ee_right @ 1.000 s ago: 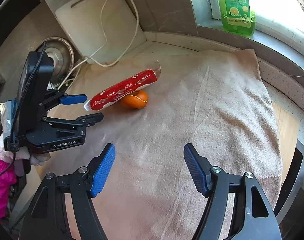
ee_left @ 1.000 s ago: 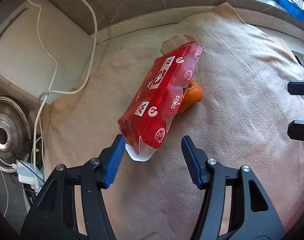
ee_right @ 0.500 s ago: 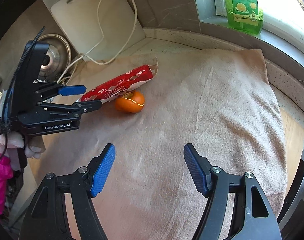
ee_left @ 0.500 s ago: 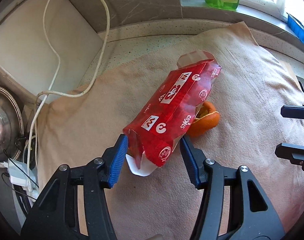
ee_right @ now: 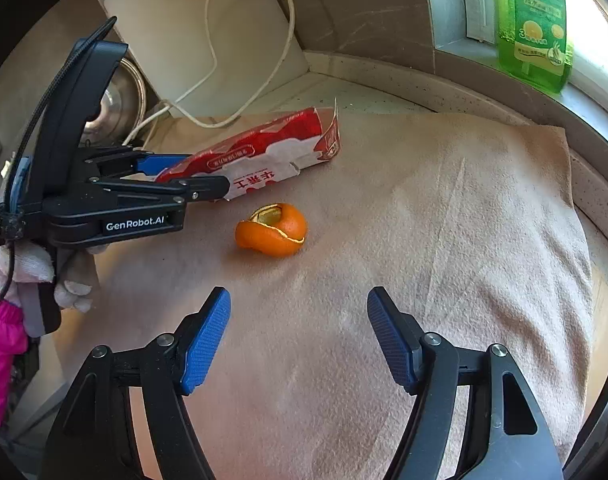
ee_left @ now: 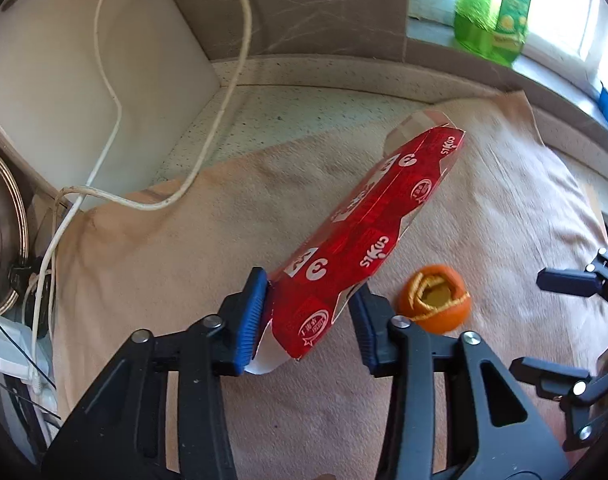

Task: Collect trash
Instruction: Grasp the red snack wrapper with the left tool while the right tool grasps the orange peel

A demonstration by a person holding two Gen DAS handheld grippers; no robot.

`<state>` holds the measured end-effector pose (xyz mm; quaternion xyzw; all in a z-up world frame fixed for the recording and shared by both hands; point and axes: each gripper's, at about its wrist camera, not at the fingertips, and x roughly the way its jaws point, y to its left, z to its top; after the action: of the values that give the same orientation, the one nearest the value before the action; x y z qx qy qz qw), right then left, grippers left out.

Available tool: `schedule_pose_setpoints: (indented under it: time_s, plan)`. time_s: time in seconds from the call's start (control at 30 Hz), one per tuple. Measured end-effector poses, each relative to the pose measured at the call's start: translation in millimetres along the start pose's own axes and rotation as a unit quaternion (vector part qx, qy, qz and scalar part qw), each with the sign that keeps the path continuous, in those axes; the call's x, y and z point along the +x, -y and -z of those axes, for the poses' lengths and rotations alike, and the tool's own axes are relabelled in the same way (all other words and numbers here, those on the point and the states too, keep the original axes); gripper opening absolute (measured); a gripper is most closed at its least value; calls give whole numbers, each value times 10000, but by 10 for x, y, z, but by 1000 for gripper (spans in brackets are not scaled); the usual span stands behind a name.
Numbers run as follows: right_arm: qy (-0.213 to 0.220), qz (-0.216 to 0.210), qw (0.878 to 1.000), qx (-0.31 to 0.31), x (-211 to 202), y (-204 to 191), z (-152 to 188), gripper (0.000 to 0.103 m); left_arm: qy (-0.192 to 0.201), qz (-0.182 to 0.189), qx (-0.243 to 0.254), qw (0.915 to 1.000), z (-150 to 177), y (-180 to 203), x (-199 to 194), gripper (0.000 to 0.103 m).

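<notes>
A flattened red carton point(ee_left: 367, 232) with white print is gripped at its near end by my left gripper point(ee_left: 309, 312), which holds it lifted and tilted above the beige cloth point(ee_left: 184, 264). In the right wrist view the carton point(ee_right: 264, 156) sticks out from the left gripper point(ee_right: 184, 176). An orange peel point(ee_right: 272, 230) lies on the cloth, also visible in the left wrist view point(ee_left: 433, 304) just right of the left gripper. My right gripper point(ee_right: 300, 336) is open and empty, hovering a little in front of the peel.
A white cutting board point(ee_right: 208, 32) leans on the back wall with a white cable point(ee_left: 104, 200) trailing across it. A metal lid point(ee_left: 0, 224) stands at the left. A green detergent bottle point(ee_right: 535, 28) stands on the windowsill. The cloth point(ee_right: 463, 240) covers the counter.
My left gripper closed on the red carton's near end and lifted it off the orange peel, which now lies uncovered. My right gripper moved slightly closer to the peel.
</notes>
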<state>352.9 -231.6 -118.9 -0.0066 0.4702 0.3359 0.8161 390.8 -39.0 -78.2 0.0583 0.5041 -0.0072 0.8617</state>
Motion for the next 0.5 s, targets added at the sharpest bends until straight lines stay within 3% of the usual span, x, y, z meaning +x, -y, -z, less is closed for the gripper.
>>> schedule_pose_setpoints:
  time_s: [0.17, 0.5]
  plan:
    - [-54, -63, 9999, -121, 173, -42, -128, 70, 58, 155, -213, 9996, -45, -147, 22, 28]
    - [-244, -29, 9989, -400, 568, -171, -302, 70, 218, 230, -387, 9987, -129, -195, 109, 28]
